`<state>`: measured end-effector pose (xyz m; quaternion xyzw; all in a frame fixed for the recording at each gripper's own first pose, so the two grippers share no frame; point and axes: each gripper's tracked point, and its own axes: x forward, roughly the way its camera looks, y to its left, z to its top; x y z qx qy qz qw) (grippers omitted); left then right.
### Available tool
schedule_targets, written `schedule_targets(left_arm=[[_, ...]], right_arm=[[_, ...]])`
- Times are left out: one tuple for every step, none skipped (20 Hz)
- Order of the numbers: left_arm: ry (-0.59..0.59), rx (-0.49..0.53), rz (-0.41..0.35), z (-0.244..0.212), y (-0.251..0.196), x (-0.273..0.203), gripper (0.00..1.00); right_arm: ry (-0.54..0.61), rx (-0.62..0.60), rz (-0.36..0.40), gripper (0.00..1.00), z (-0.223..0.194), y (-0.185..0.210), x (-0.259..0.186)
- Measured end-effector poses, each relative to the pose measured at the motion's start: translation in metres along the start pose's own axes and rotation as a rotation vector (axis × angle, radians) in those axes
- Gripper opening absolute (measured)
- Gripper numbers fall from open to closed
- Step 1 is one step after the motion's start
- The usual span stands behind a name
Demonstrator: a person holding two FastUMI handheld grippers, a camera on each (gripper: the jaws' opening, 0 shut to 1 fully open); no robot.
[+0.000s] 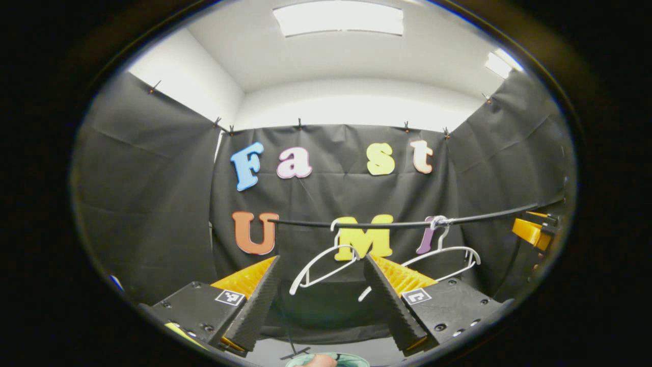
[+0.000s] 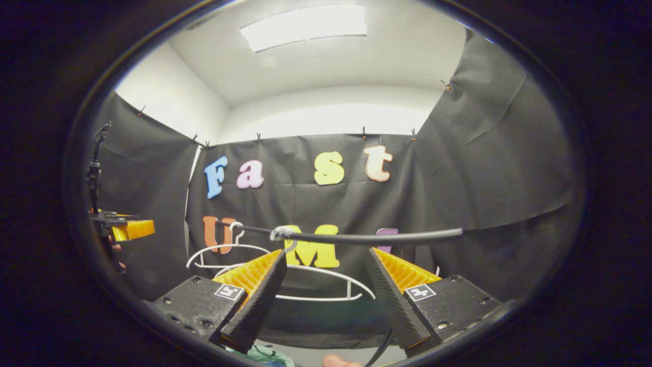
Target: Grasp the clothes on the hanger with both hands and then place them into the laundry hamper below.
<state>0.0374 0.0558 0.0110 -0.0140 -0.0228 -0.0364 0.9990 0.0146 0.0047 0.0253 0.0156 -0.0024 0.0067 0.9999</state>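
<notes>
My left gripper [image 1: 322,260] stands open, nothing between its fingers, just below a black rail [image 1: 407,224]. Two bare white hangers [image 1: 310,265] [image 1: 448,250] hang from the rail and carry no clothes. My right gripper [image 2: 327,252] is open too and sits right under the rail [image 2: 367,237], with the white hangers [image 2: 229,247] [image 2: 316,298] behind its fingers. Each gripper shows at the edge of the other's view: the right one [image 1: 532,232] at the far right, the left one [image 2: 132,229] at the far left. A greenish patch [image 1: 351,360] [image 2: 265,355] lies at the bottom edge; I cannot tell what it is.
Black cloth walls close the booth behind and on both sides. The rail spans the booth at gripper height. A pale floor strip [image 1: 356,349] shows below the back cloth.
</notes>
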Motion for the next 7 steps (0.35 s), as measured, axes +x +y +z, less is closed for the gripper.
schedule_targets(left_arm=[[-0.013, 0.002, 0.005, 0.003, -0.003, -0.003, 0.93], [-0.024, 0.001, 0.014, 0.003, -0.004, -0.007, 0.95], [-0.034, 0.0, 0.021, 0.004, -0.004, -0.01, 0.96], [-0.039, -0.004, 0.023, 0.003, -0.004, -0.013, 0.97], [-0.039, -0.009, 0.021, 0.002, -0.003, -0.017, 0.99], [-0.038, -0.012, 0.016, 0.001, -0.003, -0.018, 1.0], [-0.039, -0.013, 0.017, 0.0, -0.001, -0.019, 1.0]], right_arm=[[-0.019, -0.005, 0.002, 1.0, 0.005, 0.0, 0.002], [-0.031, -0.013, 0.003, 1.0, 0.009, 0.0, 0.001], [-0.043, -0.022, 0.01, 1.0, 0.011, 0.003, 0.002], [-0.047, -0.029, 0.019, 1.0, 0.012, 0.007, 0.002], [-0.052, -0.029, 0.032, 1.0, 0.012, 0.011, 0.003], [-0.055, -0.025, 0.046, 1.0, 0.011, 0.018, 0.003], [-0.058, -0.019, 0.058, 0.99, 0.01, 0.023, 0.003]])
